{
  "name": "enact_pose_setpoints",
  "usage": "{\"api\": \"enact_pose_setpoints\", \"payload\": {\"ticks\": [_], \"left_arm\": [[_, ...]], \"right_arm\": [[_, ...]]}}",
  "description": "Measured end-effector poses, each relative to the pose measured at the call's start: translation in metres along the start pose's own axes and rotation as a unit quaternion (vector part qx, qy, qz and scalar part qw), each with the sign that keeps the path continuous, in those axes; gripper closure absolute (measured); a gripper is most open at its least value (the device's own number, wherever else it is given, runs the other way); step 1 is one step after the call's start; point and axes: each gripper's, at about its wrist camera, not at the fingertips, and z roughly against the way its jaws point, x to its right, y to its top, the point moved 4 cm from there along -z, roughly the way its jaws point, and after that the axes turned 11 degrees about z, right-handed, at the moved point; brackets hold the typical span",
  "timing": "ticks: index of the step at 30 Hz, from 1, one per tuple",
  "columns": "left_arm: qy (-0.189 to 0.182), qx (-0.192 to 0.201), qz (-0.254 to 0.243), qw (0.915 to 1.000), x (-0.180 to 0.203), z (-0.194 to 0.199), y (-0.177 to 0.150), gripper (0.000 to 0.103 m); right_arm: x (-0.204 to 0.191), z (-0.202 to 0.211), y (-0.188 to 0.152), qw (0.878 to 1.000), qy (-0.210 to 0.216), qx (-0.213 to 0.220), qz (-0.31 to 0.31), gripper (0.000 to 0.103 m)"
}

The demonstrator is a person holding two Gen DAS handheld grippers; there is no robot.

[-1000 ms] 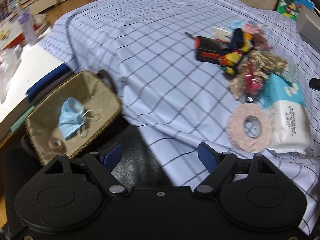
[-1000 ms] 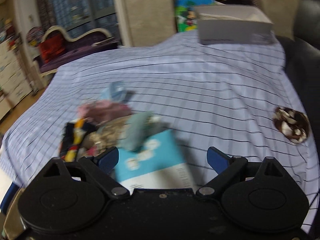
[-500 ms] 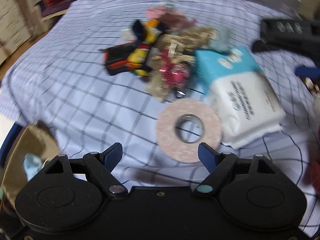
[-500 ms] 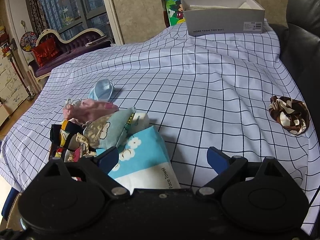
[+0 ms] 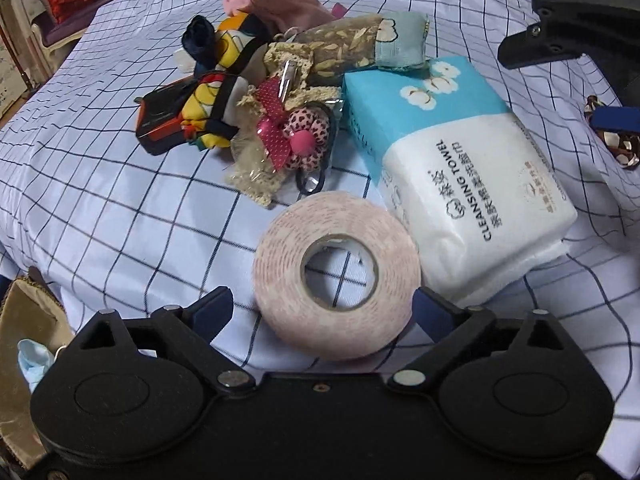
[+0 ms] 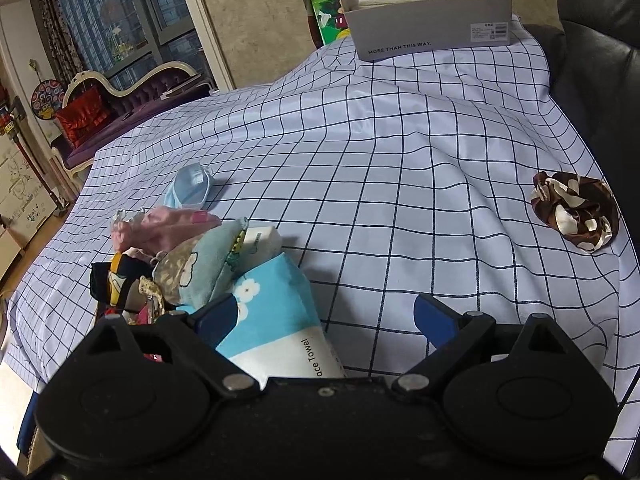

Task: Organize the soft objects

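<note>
In the left wrist view, the left claw (image 5: 322, 314) stands wide open, its two blue pads on either side of a pink tape roll (image 5: 337, 276) that lies flat on the checked cloth (image 5: 100, 200); whether the pads touch the roll I cannot tell. Just right of the roll lies a cleansing towel pack (image 5: 460, 184). Beyond it sits a heap of soft things: a pink polka-dot flower ornament (image 5: 296, 140), a colourful scarf (image 5: 212, 92), a patterned pouch (image 5: 360, 46). At the lower left edge a basket (image 5: 20, 320) holds a blue face mask (image 5: 32, 362).

In the right wrist view, the right claw (image 6: 326, 318) is also wide open and holds nothing, hovering above the towel pack's blue end (image 6: 276, 300). Another blue mask (image 6: 190, 186) lies further out on the cloth, and a brown scrunchie (image 6: 574, 216) lies well apart at the right.
</note>
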Motion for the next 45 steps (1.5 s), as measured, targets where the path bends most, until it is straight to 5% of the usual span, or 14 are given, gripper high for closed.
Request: {"api": "enact_pose_setpoints", "payload": {"ticks": [8,13,15,18,25,31,37,45], "left_arm": [[-0.030,0.013,0.032,0.9990,-0.014,0.001,0.010,0.032],[0.011,0.032,0.047,0.9983,-0.039,-0.002,0.022,0.040],[-0.013,0.020,0.066,0.9975,-0.050,-0.003,0.022,0.041],[-0.032,0.028,0.079,0.9960,-0.060,0.009,0.017,0.034],[-0.059,0.033,0.007,0.9977,-0.032,0.019,0.007,0.012],[-0.054,0.011,-0.035,0.9979,-0.012,0.005,-0.009,0.010],[-0.050,-0.008,0.003,0.9987,-0.013,-0.015,0.007,0.006],[-0.061,-0.003,0.046,0.9971,-0.025,-0.019,0.024,0.013]], "right_arm": [[-0.004,-0.003,0.006,1.000,-0.009,0.002,0.009,0.008],[-0.011,-0.007,0.016,1.000,-0.014,0.007,0.017,0.008],[-0.015,-0.011,0.020,1.000,-0.014,0.006,0.021,0.008],[-0.020,-0.016,0.024,0.999,-0.018,0.003,0.028,0.007],[-0.026,-0.027,0.019,0.999,-0.020,-0.015,0.031,0.007],[-0.033,-0.027,0.020,0.999,-0.020,-0.016,0.043,0.007],[-0.033,-0.030,0.026,0.999,-0.023,-0.012,0.041,0.003],[-0.033,-0.034,0.041,0.999,-0.035,0.012,0.034,0.000]]}}
